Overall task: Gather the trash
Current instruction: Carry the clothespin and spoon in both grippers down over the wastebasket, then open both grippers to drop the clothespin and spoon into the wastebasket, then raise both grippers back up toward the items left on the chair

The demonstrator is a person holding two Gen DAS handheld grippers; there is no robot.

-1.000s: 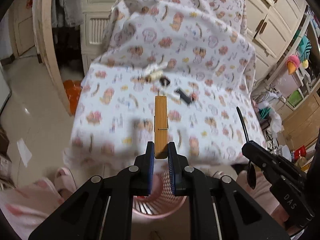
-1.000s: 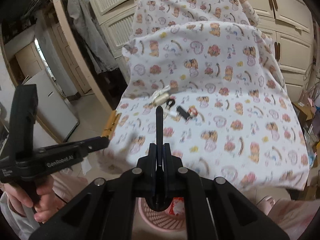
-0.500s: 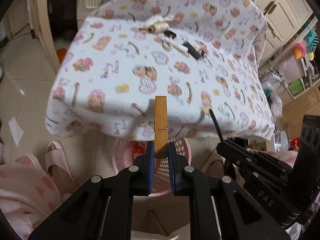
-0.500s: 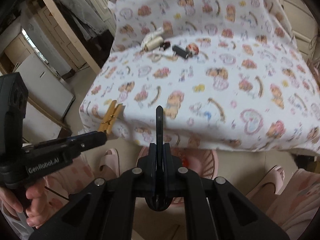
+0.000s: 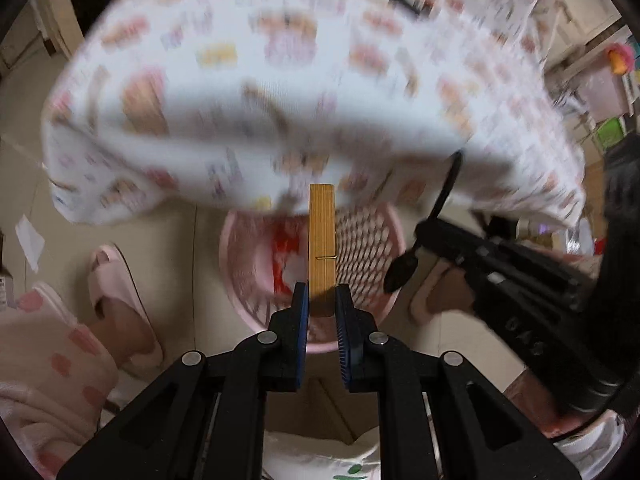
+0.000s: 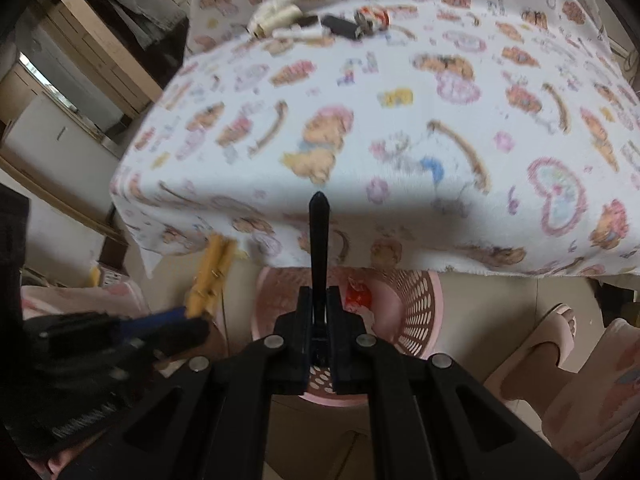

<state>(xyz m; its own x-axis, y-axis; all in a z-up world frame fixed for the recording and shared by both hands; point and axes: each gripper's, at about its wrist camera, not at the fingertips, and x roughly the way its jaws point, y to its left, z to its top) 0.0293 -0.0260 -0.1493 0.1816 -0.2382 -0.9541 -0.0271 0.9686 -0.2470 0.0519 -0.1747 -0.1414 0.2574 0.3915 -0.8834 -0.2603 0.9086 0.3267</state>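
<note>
- The left gripper (image 5: 322, 312), its jaws clamped on the tail of a wooden clothespin (image 5: 322, 248), hangs over the pink basket (image 5: 372, 236), which sits on the floor under the table's near edge, at 12 o'clock from the fingertips.
- The right gripper (image 6: 320, 312) is pinched together on a thin black spoon-like utensil (image 6: 319, 248); the same basket (image 6: 420, 304) lies at its 12 to 1 o'clock.
- Risk one: the clothespin is held only at its lower end. Let go while the hand is in motion, as the blur suggests, it could tip toward 12 o'clock and strike the rim or the floor.
- Risk two: in the left view the right tool (image 5: 520, 280) sits close at 3 o'clock, its utensil's bowl at the basket's rim. Two drops at once could make the tools collide.
- Risk three: the overhanging printed tablecloth (image 6: 360, 120) shades part of the opening; a long utensil released at a slant may catch its hem.
- More litter (image 6: 320, 24) waits at the table's far side, 12 o'clock.
</note>
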